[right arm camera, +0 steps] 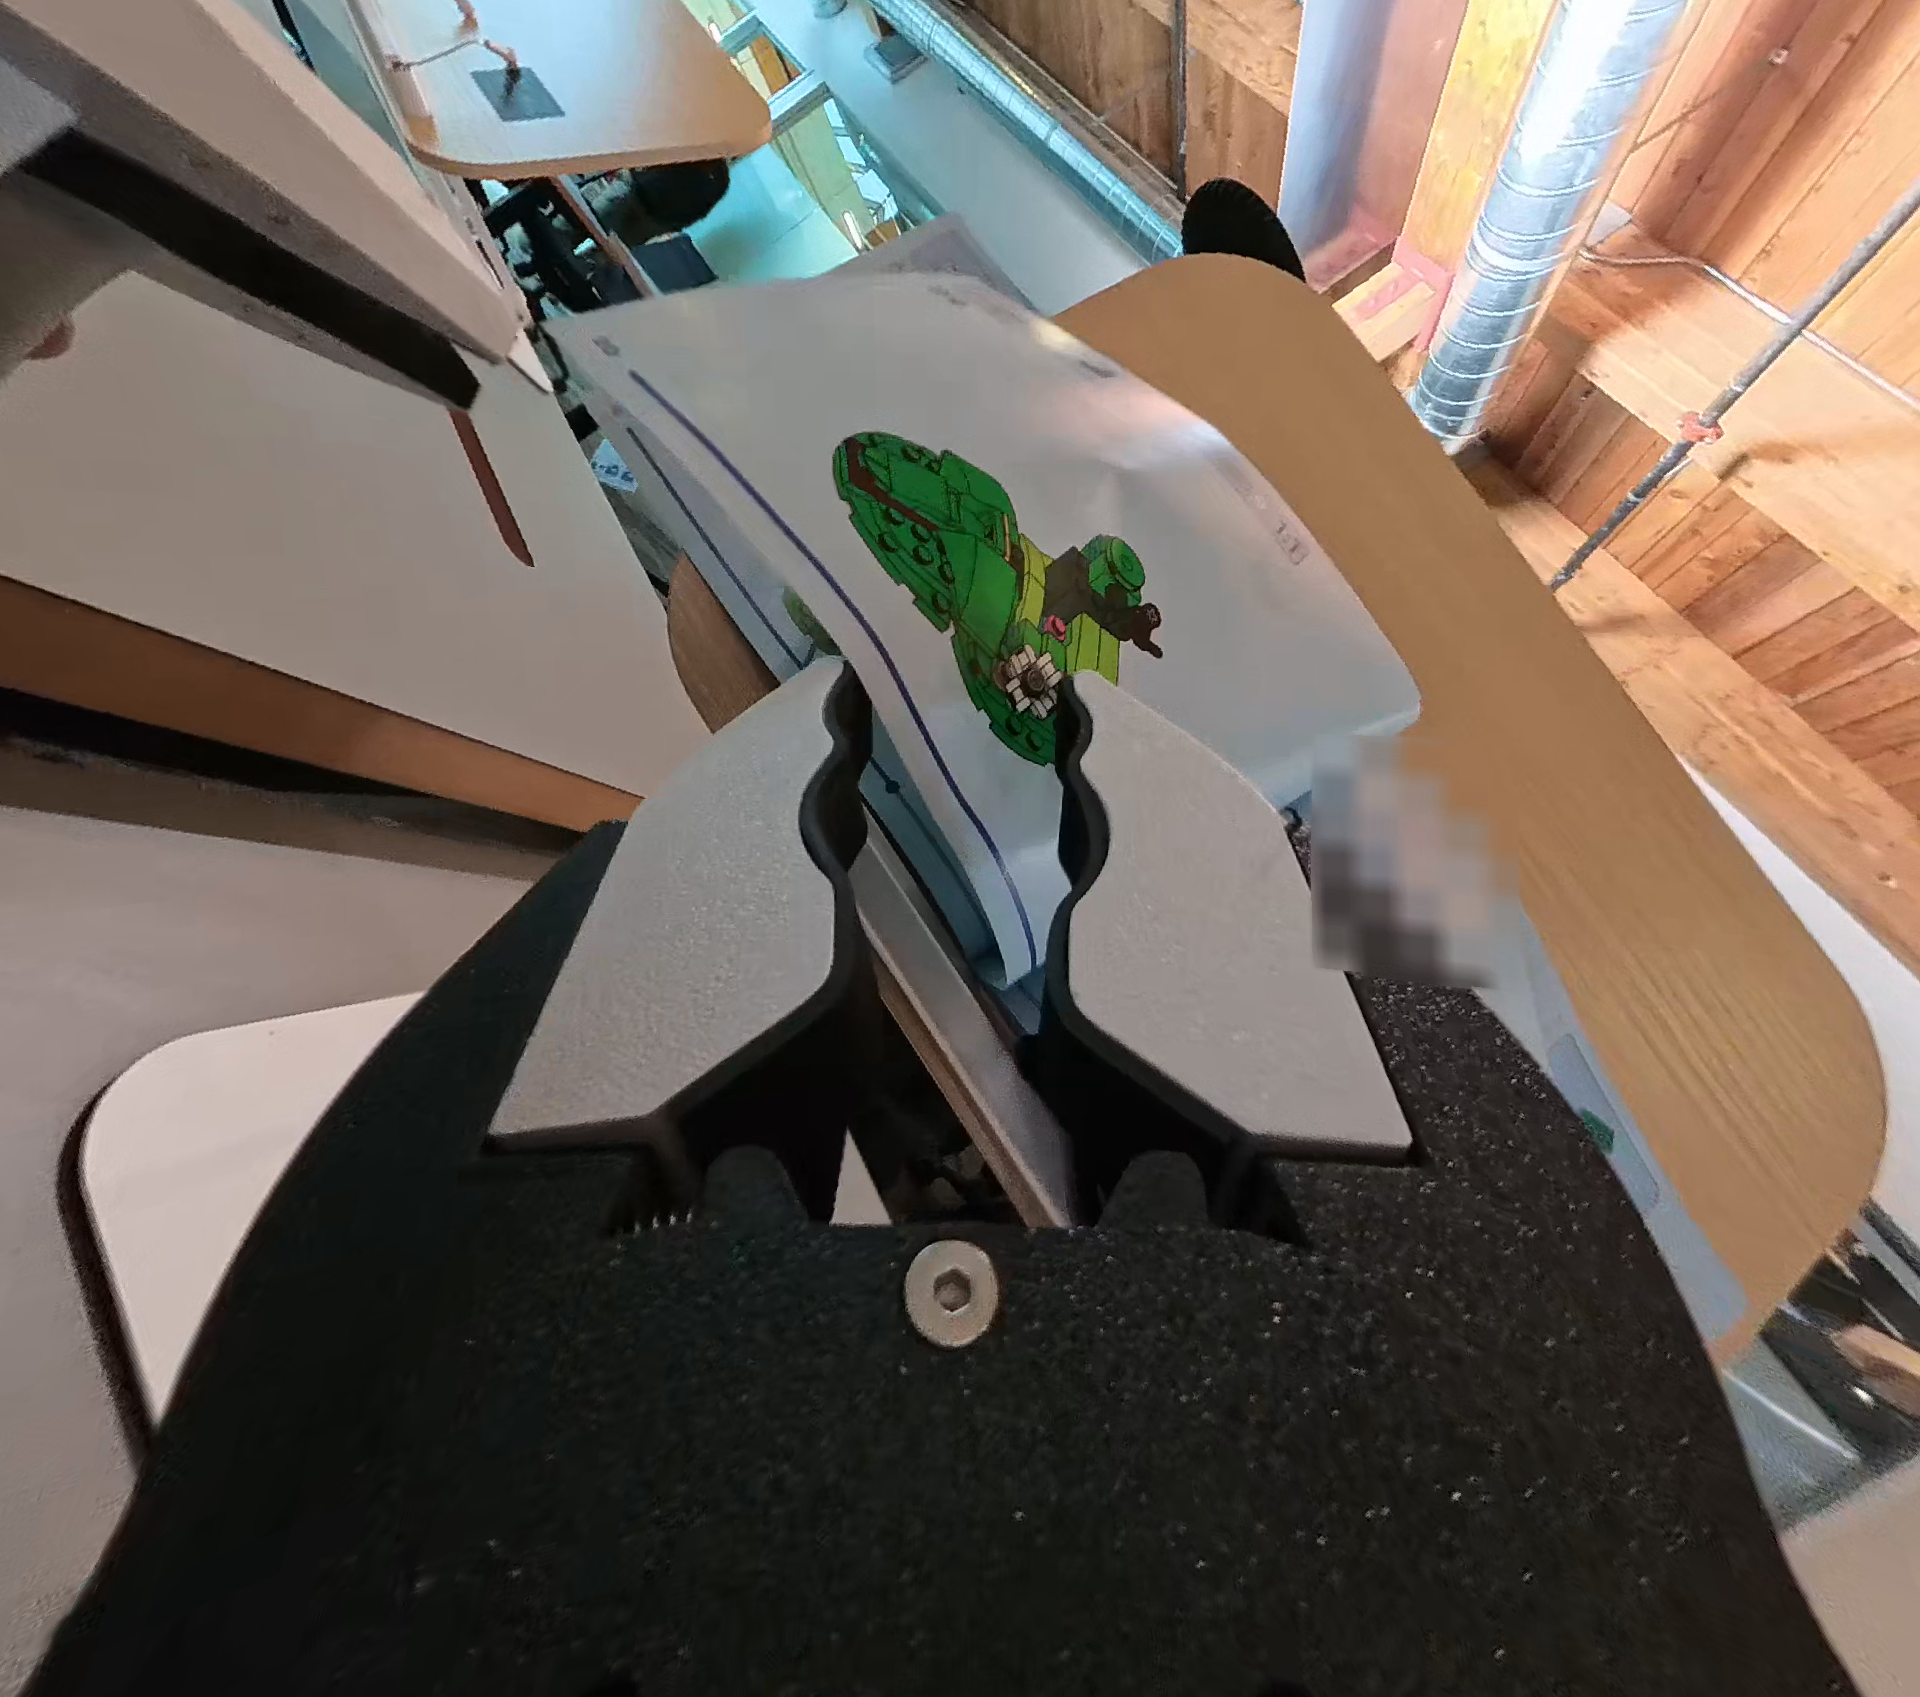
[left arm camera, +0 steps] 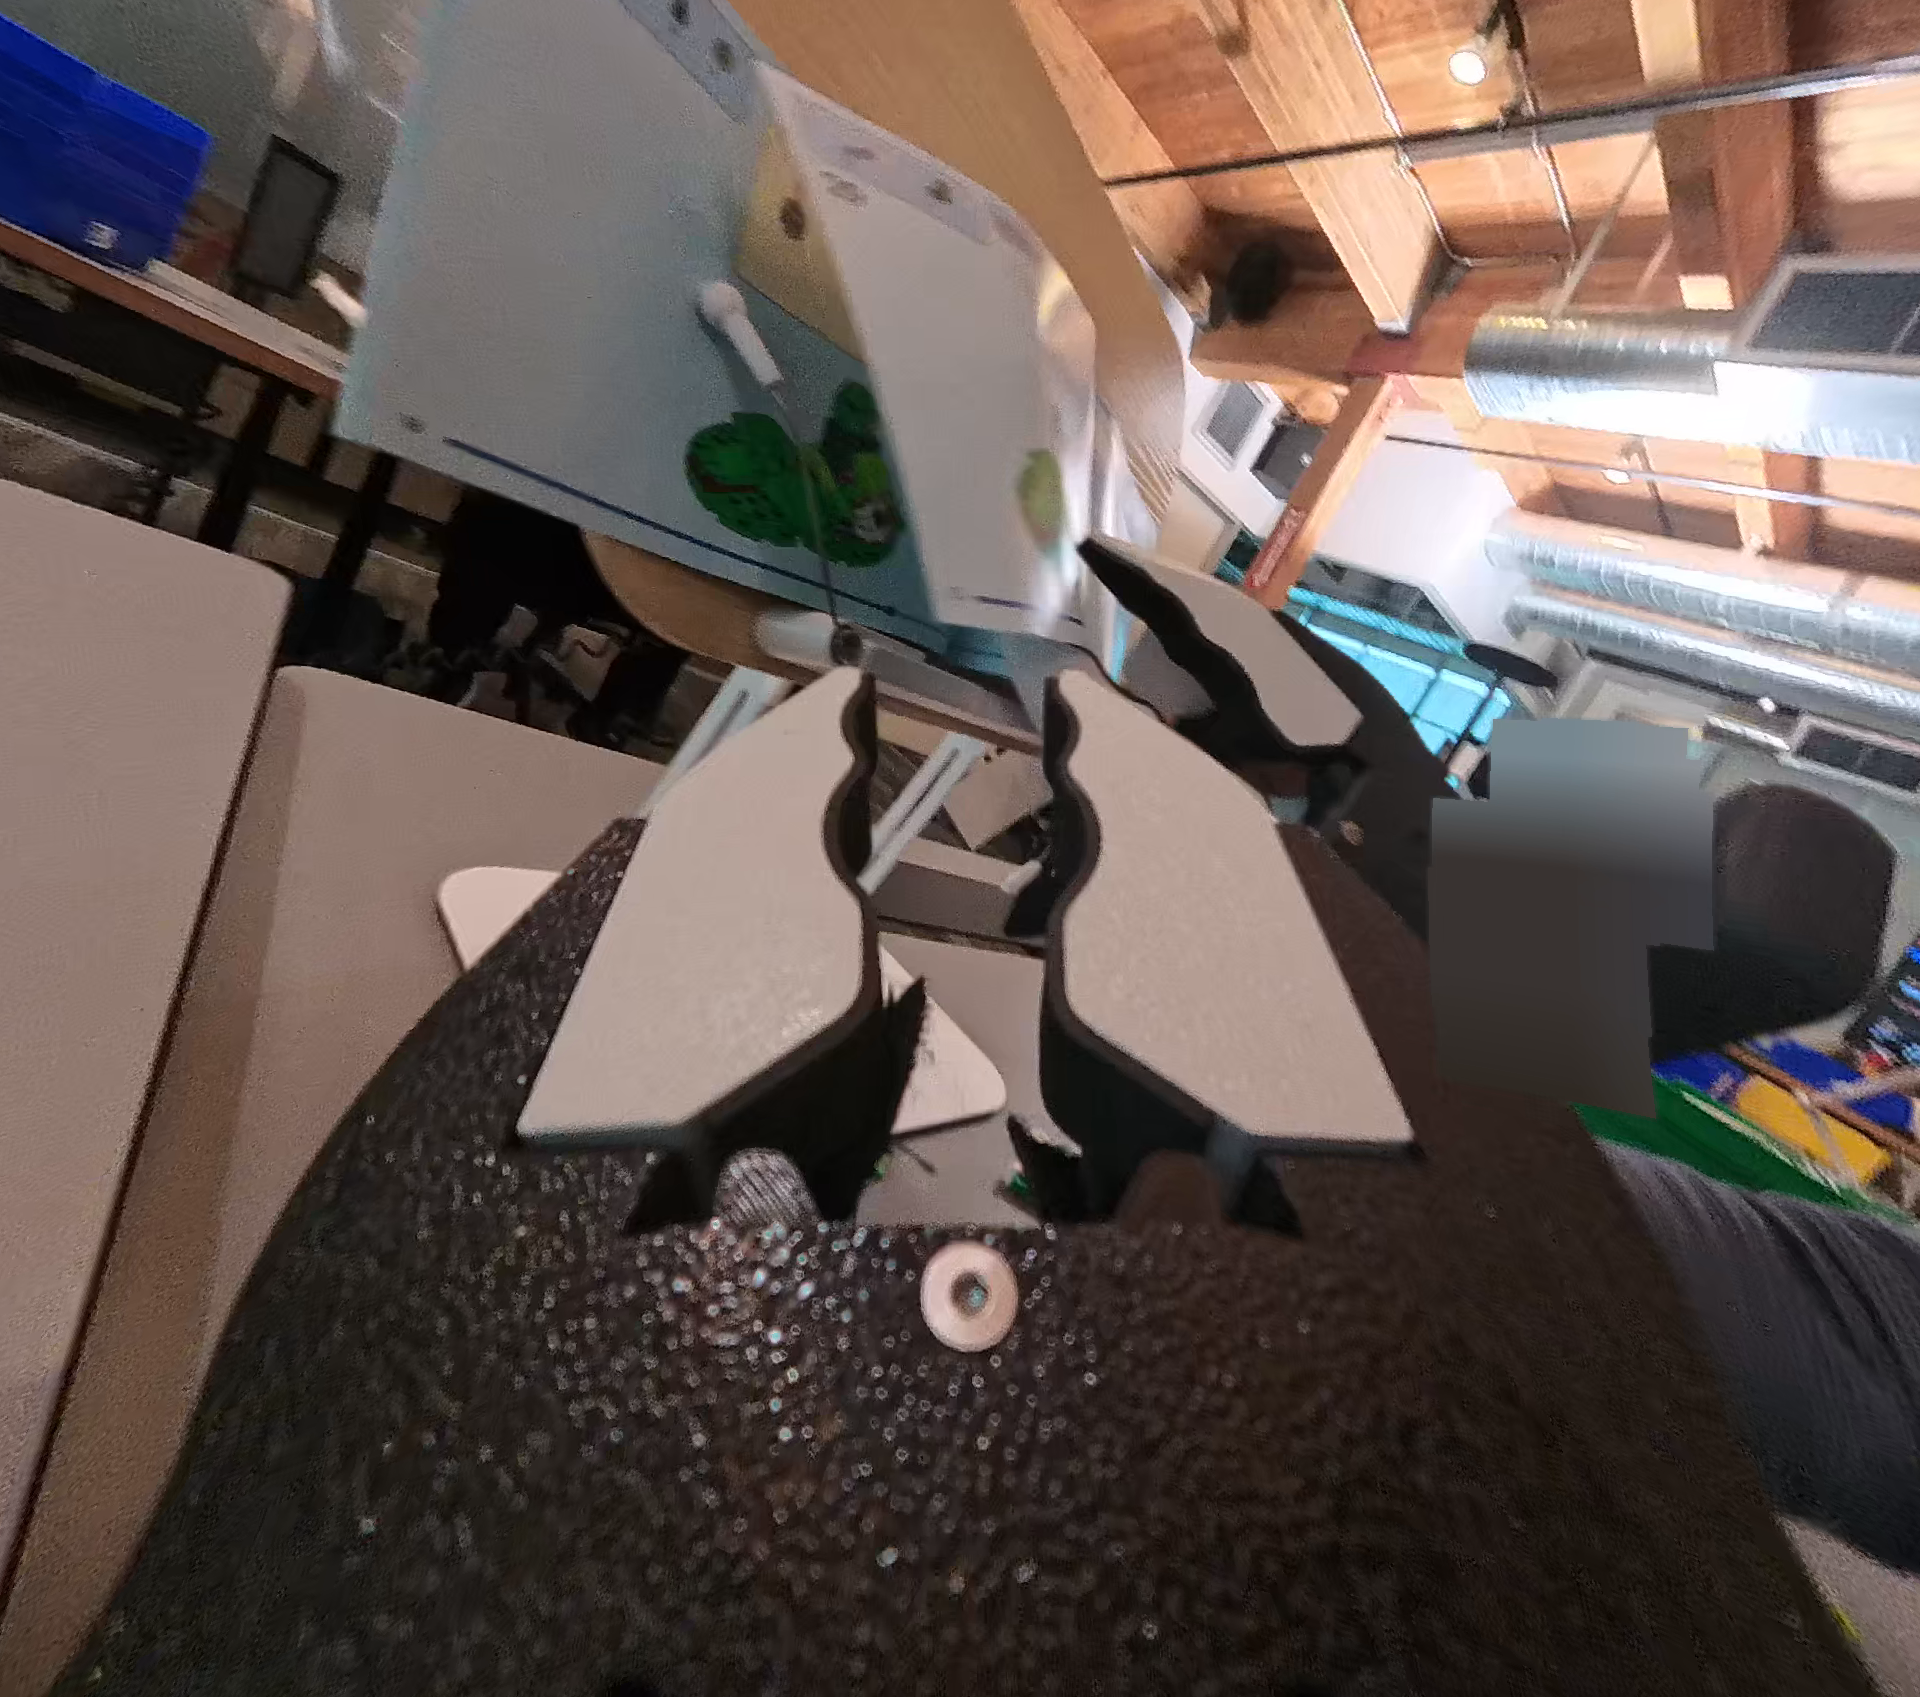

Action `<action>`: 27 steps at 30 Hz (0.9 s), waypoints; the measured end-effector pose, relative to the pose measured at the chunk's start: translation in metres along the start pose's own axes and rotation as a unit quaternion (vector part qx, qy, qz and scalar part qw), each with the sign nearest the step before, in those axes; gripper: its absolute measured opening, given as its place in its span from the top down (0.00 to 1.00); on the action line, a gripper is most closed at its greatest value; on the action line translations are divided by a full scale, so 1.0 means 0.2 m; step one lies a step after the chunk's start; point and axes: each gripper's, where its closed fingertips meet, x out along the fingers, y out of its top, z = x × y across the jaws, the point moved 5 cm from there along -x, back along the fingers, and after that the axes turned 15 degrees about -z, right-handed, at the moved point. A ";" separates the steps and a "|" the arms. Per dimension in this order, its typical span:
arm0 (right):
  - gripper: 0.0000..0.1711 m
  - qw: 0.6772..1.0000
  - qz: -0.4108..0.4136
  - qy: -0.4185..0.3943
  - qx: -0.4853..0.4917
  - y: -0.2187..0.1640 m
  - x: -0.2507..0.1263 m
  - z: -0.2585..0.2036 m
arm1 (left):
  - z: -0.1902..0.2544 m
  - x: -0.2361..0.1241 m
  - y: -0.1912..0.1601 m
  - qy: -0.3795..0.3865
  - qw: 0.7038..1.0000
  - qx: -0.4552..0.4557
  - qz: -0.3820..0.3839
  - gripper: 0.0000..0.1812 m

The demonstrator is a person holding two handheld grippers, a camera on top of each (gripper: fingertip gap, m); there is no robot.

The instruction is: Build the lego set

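The instruction booklet (left arm camera: 582, 276) stands open in the air ahead of both tools, 1 page (right arm camera: 1039, 484) curling over with a green model printed on it. The left gripper (left arm camera: 961, 691) has its jaws parted, the booklet's lower edge just beyond its tips. The right gripper (right arm camera: 961, 691) also gapes, with the page's lower edge between its fingers and no grip visible.

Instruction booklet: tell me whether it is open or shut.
Open. In the right wrist view one page curls up off the booklet, showing a green model drawing; the left wrist view shows two pages spread apart.
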 end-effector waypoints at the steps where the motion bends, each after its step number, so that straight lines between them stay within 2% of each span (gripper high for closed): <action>1: 0.81 1.000 0.002 -0.003 0.007 0.00 -0.01 0.01 | -0.02 -0.01 0.01 0.012 1.000 -0.006 0.014 0.85; 4: 0.82 0.999 0.008 -0.014 0.041 -0.01 -0.03 0.05 | -0.07 -0.01 0.04 0.070 0.997 -0.012 0.034 0.89; 8: 0.84 0.994 0.009 -0.024 0.102 -0.04 -0.07 0.11 | -0.11 0.04 0.09 0.157 0.988 -0.006 0.011 0.91; 12: 0.84 0.993 0.007 -0.027 0.111 -0.05 -0.07 0.13 | -0.09 0.14 0.17 0.171 0.985 -0.004 -0.006 0.89; 18: 0.85 0.993 0.001 -0.017 0.113 -0.05 -0.05 0.12 | -0.11 0.33 0.20 0.164 0.984 -0.014 -0.074 0.82; 24: 0.85 0.993 -0.003 -0.013 0.114 -0.06 -0.04 0.12 | -0.12 0.41 0.26 0.183 0.980 0.021 -0.078 0.81; 27: 0.85 0.993 -0.005 -0.009 0.117 -0.07 -0.03 0.12 | -0.13 0.44 0.24 0.195 0.974 0.036 -0.105 0.83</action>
